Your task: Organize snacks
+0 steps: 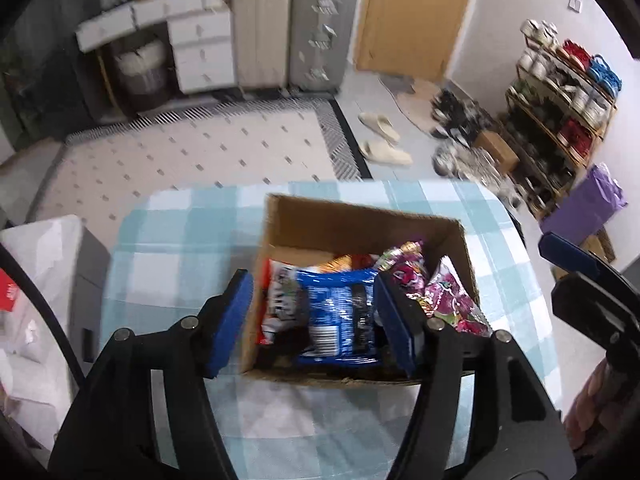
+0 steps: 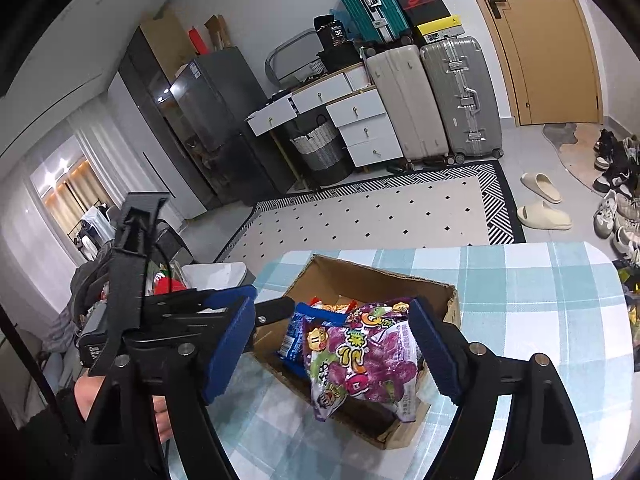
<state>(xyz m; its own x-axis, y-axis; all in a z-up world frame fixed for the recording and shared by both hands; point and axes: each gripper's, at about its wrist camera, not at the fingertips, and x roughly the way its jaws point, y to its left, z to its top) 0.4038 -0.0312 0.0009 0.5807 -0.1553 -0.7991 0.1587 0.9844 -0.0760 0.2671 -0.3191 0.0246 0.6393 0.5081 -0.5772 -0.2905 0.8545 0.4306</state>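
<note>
Snacks sat in brown cardboard box (image 1: 362, 224) on checked blue-white surface (image 1: 176, 248). Left gripper (image 1: 314, 322) spread wide over blue foil packet (image 1: 340, 316); right gripper (image 2: 334, 354) likewise apart around purple candy bag (image 2: 360, 364) (overhanging box rim). Risk: bag tipping out if nudged.

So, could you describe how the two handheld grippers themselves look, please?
Both look alike. The left gripper has a black plastic frame with open triangular cut-outs, silver round pivot pins, and two flat blue ribbed pads. The right gripper has the same black frame, pins and blue pads. In the right wrist view, a bare hand grips the left one's handle.
</note>
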